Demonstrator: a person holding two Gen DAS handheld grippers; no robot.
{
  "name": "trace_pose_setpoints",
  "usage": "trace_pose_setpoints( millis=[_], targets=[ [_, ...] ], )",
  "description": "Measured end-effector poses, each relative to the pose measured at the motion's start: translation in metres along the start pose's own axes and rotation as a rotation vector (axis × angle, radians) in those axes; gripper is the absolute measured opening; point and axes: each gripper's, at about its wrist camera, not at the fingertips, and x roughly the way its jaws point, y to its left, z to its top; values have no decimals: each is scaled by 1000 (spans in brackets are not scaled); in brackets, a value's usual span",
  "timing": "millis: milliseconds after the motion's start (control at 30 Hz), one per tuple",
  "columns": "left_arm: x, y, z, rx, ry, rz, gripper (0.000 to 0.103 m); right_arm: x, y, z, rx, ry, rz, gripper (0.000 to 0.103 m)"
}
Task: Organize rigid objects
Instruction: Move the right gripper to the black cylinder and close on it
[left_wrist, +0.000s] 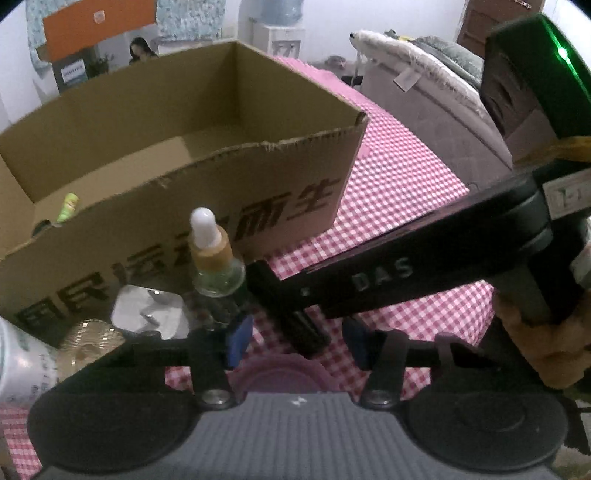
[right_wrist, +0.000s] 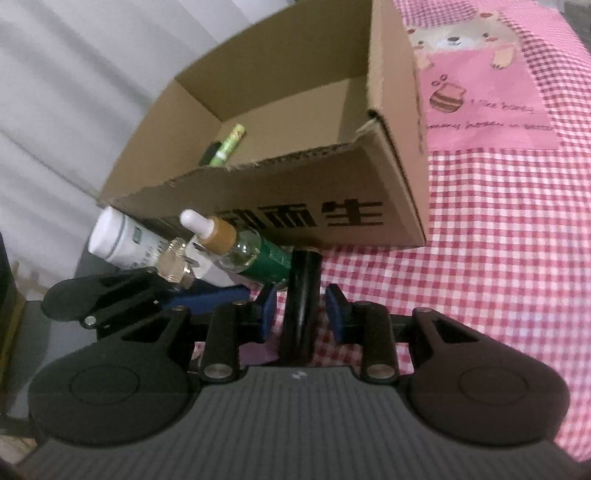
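My right gripper (right_wrist: 301, 291) is shut on a slim black cylinder (right_wrist: 303, 280), which it holds tilted. In the left wrist view it reaches in from the right, and the cylinder's ribbed end (left_wrist: 308, 332) hangs between the blue pads of my left gripper (left_wrist: 298, 323). That one is open above a purple round lid (left_wrist: 284, 373) on the cloth. In front of the cardboard box (left_wrist: 258, 177) stand a dropper bottle (left_wrist: 214, 254), a white plug (left_wrist: 147, 314), a gold round piece (left_wrist: 88, 339), a white bottle (left_wrist: 22, 365) and a green can (right_wrist: 269, 262). In the box lie a green tube (right_wrist: 229, 144) and a small black item (right_wrist: 210, 151).
A pink checked cloth (right_wrist: 498, 295) with a bear panel (right_wrist: 480, 92) covers the surface right of the box. A grey sofa with blankets (left_wrist: 424, 103) stands behind it. A person (left_wrist: 140, 50) stands far back. Pale curtains (right_wrist: 55, 110) hang to the left.
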Motion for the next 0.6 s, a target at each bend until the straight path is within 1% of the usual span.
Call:
trace_pose_setpoints(
  millis=[67,100,133,200,267,367,500,600],
  targets=[
    [8,-1,3,-5,13,-3,50,6,1,3,-10,16,-2,29],
    [13,-2,3,-12,24,-6,46,10,2,4,-15,22,-3,29],
    [16,-2,4,-20,33,-9,45,13,2,4,-18,28,-7,28],
    [22,0,6,-41,49,-18,44,18,2,5,-21,34,-6,26],
    [25,0,9,-45,43,-18,41,18,1,5,-18,35,-2,25],
    [30,-3,14,-43,36,-34,41,12,-2,4,1,28,2,24],
    [36,-12,18,-9,34,-65,41,2,-15,-3,45,18,3,24],
    [39,-22,19,20,32,-61,41,-4,-24,-7,82,11,10,24]
  ],
)
